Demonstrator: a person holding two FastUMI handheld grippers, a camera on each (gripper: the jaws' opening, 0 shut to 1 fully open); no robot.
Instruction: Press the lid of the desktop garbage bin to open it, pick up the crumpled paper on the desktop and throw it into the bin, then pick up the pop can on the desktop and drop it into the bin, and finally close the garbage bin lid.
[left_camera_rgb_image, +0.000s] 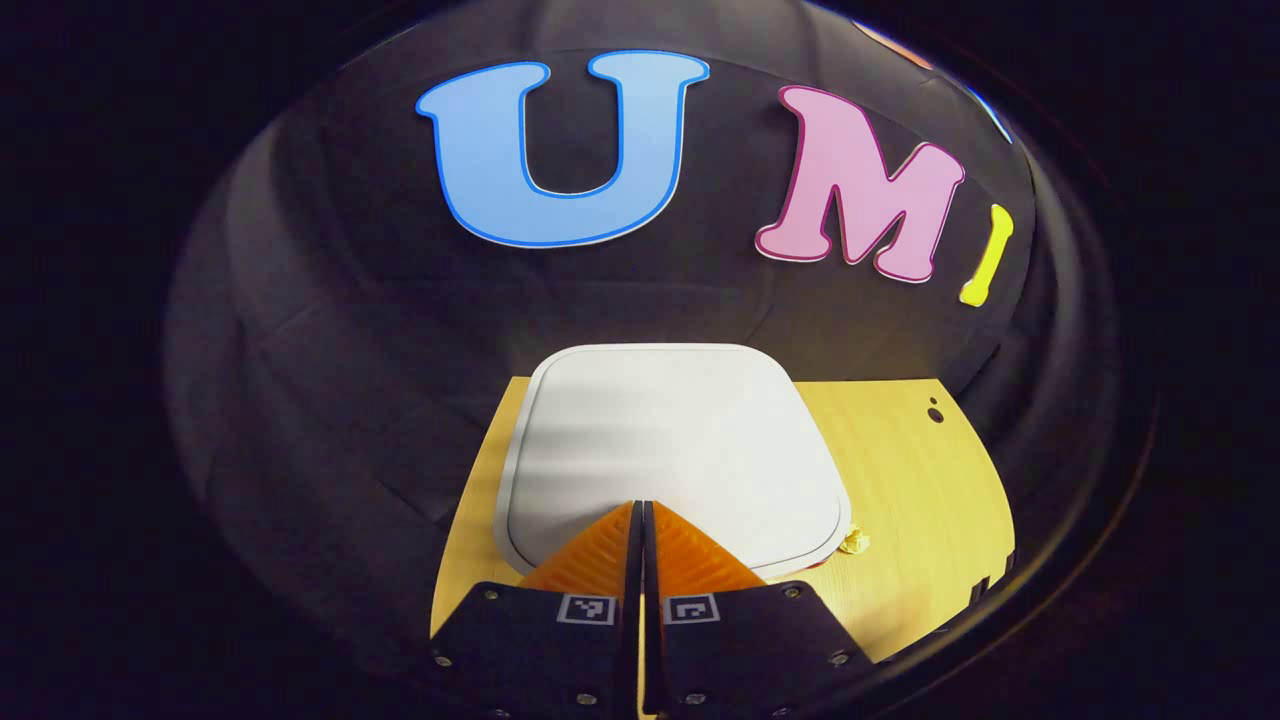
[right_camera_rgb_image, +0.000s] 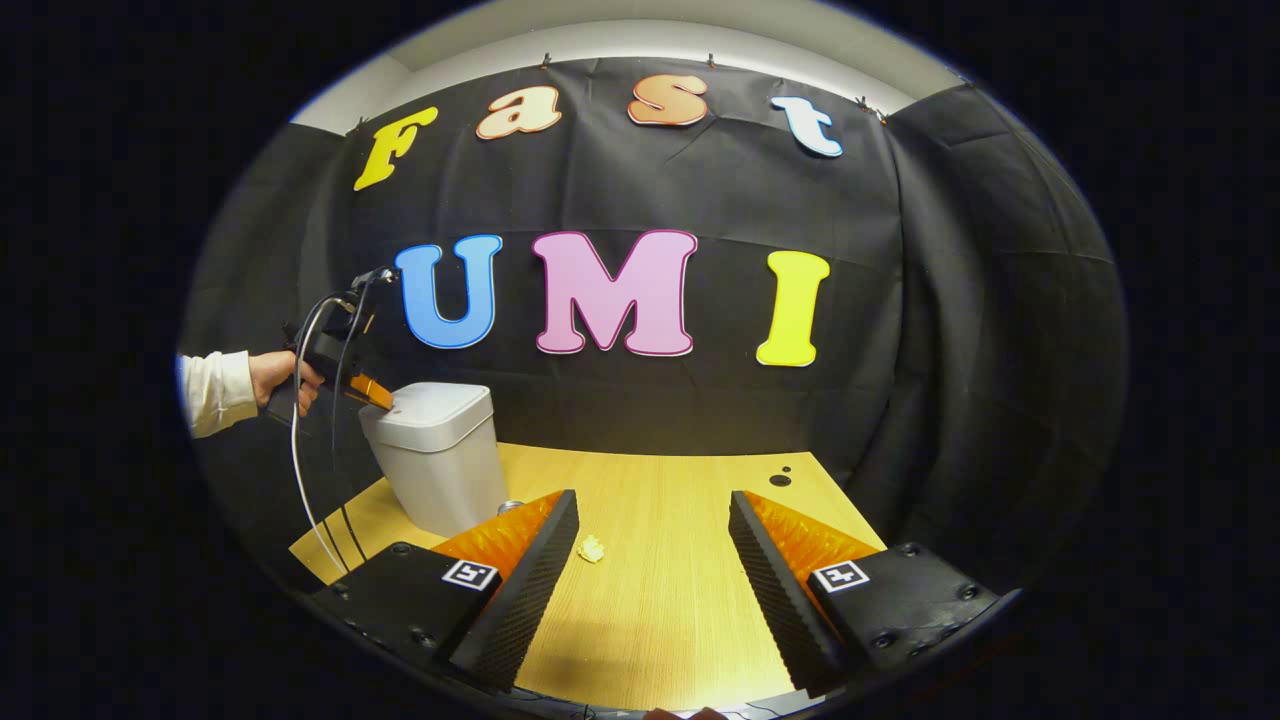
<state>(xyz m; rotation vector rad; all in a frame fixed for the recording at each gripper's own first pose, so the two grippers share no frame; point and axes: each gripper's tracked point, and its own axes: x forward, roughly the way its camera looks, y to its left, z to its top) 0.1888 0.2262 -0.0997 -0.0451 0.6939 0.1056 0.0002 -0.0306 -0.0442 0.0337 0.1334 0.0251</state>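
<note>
- Pressing the lid (left_camera_rgb_image: 672, 450) of the desktop garbage bin (right_camera_rgb_image: 440, 460) is the step in hand, as I judge it: the lid lies flat and shut on the bin, so nothing has gone in yet.
- The bin stands at the left end of the desk (right_camera_rgb_image: 680, 520), close to the black cloth wall; in the left gripper view its pale lid spreads just ahead of my fingers.
- My left hand-held gripper (left_camera_rgb_image: 641, 515) has its fingers closed together with nothing between them, the tips at the near edge of the lid. The right gripper view shows it coming in from the left, angled down onto the lid's near corner, my hand (right_camera_rgb_image: 285, 378) and white sleeve (right_camera_rgb_image: 215, 392) behind it and a cable (right_camera_rgb_image: 300, 450) hanging below.
- My right hand-held gripper (right_camera_rgb_image: 652, 545) hovers low over the bare middle of the desk, fingers spread wide and empty, pointing toward the back wall.
- The pop can (right_camera_rgb_image: 511, 506) just peeks out beside the bin, mostly hidden behind my right gripper's left finger.
- The crumpled paper (right_camera_rgb_image: 591, 548) lies on the desk near the bin's base, just beside that same finger; it also shows by the lid's edge (left_camera_rgb_image: 853, 541).
- Next, I reckon, a firm downward push is needed until the lid springs open, then the right gripper must drop over the paper.
</note>
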